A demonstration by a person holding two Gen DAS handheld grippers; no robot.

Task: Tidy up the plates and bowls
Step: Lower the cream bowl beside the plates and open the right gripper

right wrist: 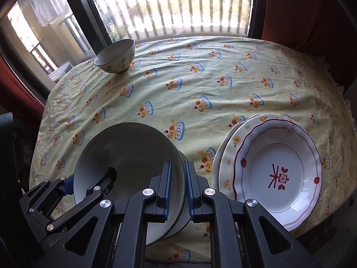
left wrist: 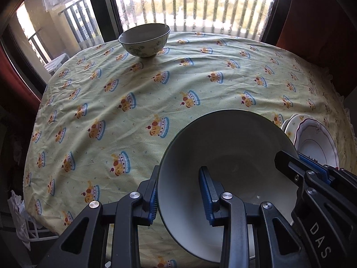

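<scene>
Gripping the big bowl [right wrist: 125,156] by opposite rims, both hand-held grippers, left [left wrist: 180,203] and right [right wrist: 178,189], should lower it level, clear of the plates [right wrist: 279,167] at three o'clock.

- A large pale bowl [left wrist: 223,147] [right wrist: 129,154] with a dark green rim is tilted, its white inside plain. Its wall is pinched on two opposite sides between blue pads. It seems to be above the cloth; contact cannot be told.
- A small bowl [left wrist: 144,39] [right wrist: 116,54] with a dark rim and green floral print stands upright at the far left edge of the table.
- A stack of scalloped plates [left wrist: 312,140] [right wrist: 274,167] lies at the right; the top one is white with a maroon border and centre motif, over a cream one with yellow flowers.
</scene>
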